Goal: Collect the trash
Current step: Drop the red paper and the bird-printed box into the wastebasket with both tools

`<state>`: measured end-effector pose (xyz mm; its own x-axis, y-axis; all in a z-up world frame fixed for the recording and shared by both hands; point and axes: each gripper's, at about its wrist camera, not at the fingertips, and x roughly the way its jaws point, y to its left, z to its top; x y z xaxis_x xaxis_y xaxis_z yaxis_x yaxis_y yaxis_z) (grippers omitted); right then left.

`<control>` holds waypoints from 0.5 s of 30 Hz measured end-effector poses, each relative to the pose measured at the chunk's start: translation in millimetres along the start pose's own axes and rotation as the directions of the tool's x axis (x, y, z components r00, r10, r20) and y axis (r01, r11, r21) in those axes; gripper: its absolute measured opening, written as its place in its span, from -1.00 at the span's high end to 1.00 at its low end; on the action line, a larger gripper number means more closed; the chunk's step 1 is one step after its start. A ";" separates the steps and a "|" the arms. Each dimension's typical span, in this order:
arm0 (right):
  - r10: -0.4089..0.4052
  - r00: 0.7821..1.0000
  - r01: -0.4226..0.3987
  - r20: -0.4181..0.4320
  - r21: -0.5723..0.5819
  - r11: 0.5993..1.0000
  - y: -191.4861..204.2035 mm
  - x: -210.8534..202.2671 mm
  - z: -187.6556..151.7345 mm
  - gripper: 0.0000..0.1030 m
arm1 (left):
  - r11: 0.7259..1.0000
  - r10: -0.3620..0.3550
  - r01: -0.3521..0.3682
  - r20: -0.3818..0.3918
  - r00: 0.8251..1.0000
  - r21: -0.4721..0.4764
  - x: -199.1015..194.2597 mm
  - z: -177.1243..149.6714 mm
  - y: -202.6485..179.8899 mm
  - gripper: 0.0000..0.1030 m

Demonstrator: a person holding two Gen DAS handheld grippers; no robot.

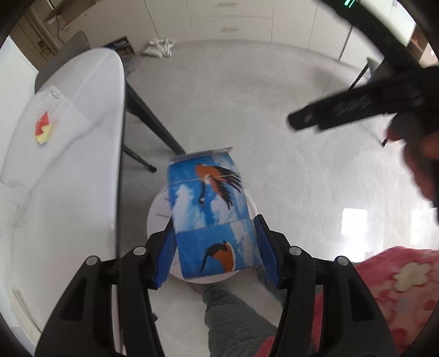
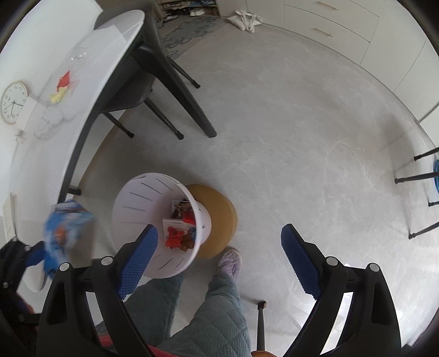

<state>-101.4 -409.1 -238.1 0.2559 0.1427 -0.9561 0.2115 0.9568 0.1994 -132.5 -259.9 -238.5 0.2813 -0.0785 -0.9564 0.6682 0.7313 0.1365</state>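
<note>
White table [image 2: 90, 71] on the left carries one red-and-yellow wrapper [image 2: 61, 85], one clear glass [image 2: 76, 55], a second clear glass thing [image 2: 49, 123] lying near it, and one round clock [image 2: 13, 102] with numerals too small to read. Papers [image 2: 8, 217] at the table's near edge, writing unreadable.

Blue carton [image 1: 211, 214], clouds and brown-black birds printed on it, two birds visible, no readable brand. Left gripper [image 1: 215, 247] is clamped on its lower part, blue pads pressed to both sides. In the left wrist view carton sits directly over the bin [image 1: 156, 217]; in the right wrist view it is blurred at the table edge, just left of the bin.

One white bin [image 2: 137, 197] with slits in its wall, tilted in view, stands on the floor [image 2: 288, 137] against a round tan stool [image 2: 219, 219]. Inside: red crumpled wrappers [image 2: 175, 236], brown scraps, a white printed sheet, text not legible; exact count of pieces cannot tell.

Right gripper [image 2: 219, 258] has jaws spread wide, nothing between them, hanging over the bin's right edge and the floor. Below it, person's quilted green trousers [image 2: 214, 315] and one lilac slipper [image 2: 230, 263].

Far right: black chair legs [image 2: 417, 178], white drawers [image 2: 329, 24] with two handles, one white bag [image 2: 247, 19] on the floor.
</note>
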 end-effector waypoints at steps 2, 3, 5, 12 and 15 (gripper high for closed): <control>-0.002 1.000 0.002 -0.011 0.001 1.000 -4.7 2.8 -3.5 -0.76 | 1.000 0.019 -0.019 -0.062 0.998 -0.004 26.4 -3.5 0.1 -0.20; -0.003 1.000 0.003 -0.020 0.000 1.000 -5.7 5.3 -6.3 -0.76 | 1.000 0.029 -0.030 -0.101 0.994 -0.009 41.3 -6.1 0.8 -0.25; -0.003 0.999 0.003 -0.035 -0.005 1.000 -5.4 8.9 -9.3 -0.76 | 0.999 0.042 -0.045 -0.148 0.988 -0.015 60.2 -10.6 1.8 -0.35; 0.007 0.999 -0.008 -0.052 -0.025 1.000 0.1 12.6 -12.2 -0.76 | 0.995 0.054 -0.065 -0.140 0.989 -0.075 51.1 -12.8 2.1 -0.65; 0.017 0.999 -0.018 -0.040 -0.028 0.999 3.2 10.0 -6.8 -0.76 | 0.993 0.068 -0.076 -0.084 0.994 -0.089 27.2 0.1 3.3 -0.73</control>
<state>-104.6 -402.8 -248.5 0.2218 0.1684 -0.9604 0.1802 0.9609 0.2101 -122.5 -259.6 -264.0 0.2672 0.0292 -0.9632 0.5810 0.7926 0.1852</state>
